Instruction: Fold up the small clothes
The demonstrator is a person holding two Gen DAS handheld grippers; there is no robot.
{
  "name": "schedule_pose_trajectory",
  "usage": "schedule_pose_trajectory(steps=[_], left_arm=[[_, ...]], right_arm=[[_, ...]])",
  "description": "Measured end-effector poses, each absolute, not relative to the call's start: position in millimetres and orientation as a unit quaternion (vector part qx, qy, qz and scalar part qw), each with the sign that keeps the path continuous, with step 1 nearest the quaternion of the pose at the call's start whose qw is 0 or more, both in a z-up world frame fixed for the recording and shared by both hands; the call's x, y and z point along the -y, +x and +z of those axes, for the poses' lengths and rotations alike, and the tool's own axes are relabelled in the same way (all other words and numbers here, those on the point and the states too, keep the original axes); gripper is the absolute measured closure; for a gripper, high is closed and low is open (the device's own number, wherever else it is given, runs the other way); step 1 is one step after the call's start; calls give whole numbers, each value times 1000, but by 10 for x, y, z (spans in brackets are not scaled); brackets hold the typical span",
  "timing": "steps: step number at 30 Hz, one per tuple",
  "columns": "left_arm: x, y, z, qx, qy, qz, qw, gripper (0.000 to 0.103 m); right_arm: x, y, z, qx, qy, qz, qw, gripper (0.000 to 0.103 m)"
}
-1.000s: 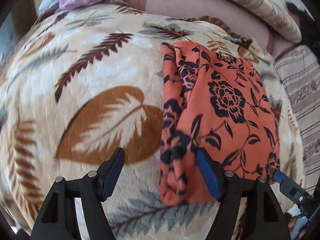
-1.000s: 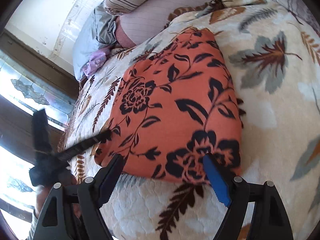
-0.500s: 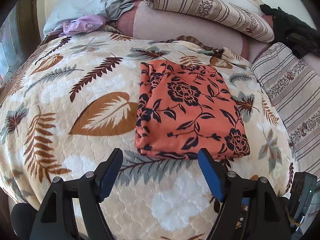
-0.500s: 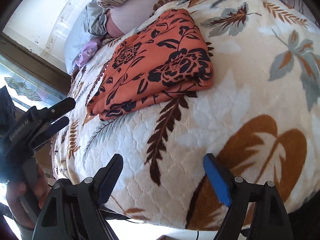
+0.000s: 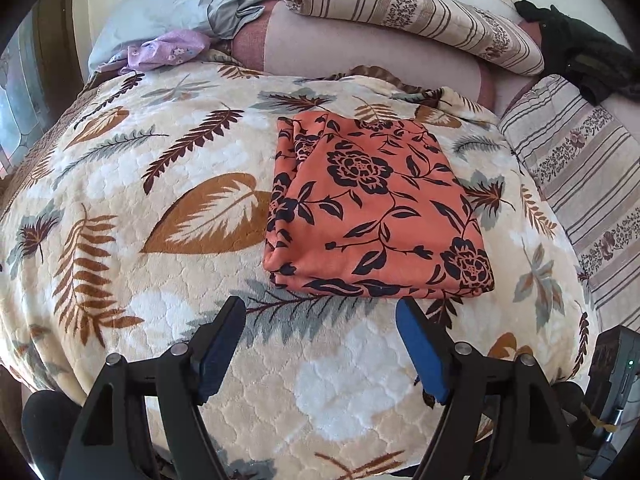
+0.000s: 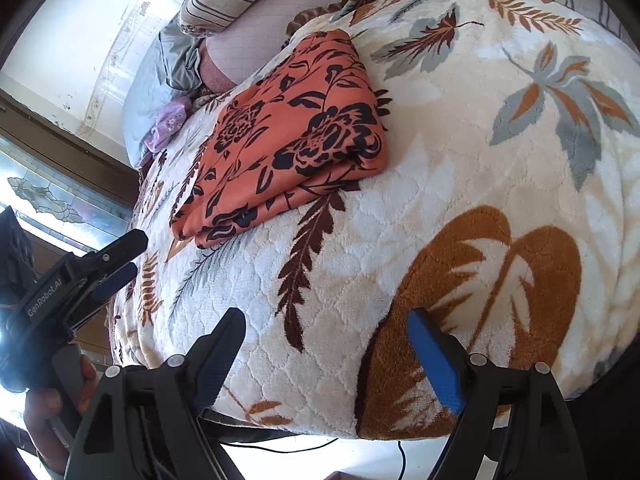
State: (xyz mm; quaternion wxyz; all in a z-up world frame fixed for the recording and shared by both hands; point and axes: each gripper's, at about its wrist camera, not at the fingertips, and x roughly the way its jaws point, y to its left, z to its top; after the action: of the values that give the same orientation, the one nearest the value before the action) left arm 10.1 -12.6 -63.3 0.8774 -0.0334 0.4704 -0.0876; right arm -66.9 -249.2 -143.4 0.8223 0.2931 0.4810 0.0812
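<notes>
Item one, orange floral garment (image 5: 376, 208): folded into a flat, roughly rectangular packet, black flower-and-vine print uppermost, layered edges showing along its near side; it lies on the leaf-patterned blanket (image 5: 160, 184), toward the far half of the bed, apart from both of my tools. Item two, my left gripper (image 5: 320, 344): jaws spread wide, blue pads facing each other, nothing between them but blanket; it hangs just short of the garment's near edge, not touching it. Item three, my right gripper (image 6: 326, 346): jaws likewise spread wide and holding nothing, poised over the blanket's near corner above a large brown leaf motif, well apart from the garment. From the right wrist view, my left hand (image 6: 52, 404) shows at the lower left, wrapped round the left tool's handle. Item four, background: striped bolster pillows (image 5: 408, 12) along the head of the bed, a grey-blue cloth (image 5: 192, 4) and a small lilac cloth (image 5: 168, 50) at the far left corner, a dark item (image 5: 580, 52) at far right.
</notes>
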Motion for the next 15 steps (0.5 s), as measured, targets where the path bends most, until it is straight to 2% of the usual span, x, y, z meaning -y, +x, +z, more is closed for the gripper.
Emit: schedule_pose_trajectory(steps=[6, 11, 15], left_arm=[[140, 116, -844, -492, -28, -83, 866, 25], [77, 123, -1354, -558, -24, -60, 827, 25], [220, -12, -1455, -532, 38, -83, 842, 10]], right_arm=[[2562, -673, -1482, -481, 300, 77, 820, 17], [2599, -684, -1535, -473, 316, 85, 818, 15], [2639, -686, -1563, -468, 331, 91, 814, 13]])
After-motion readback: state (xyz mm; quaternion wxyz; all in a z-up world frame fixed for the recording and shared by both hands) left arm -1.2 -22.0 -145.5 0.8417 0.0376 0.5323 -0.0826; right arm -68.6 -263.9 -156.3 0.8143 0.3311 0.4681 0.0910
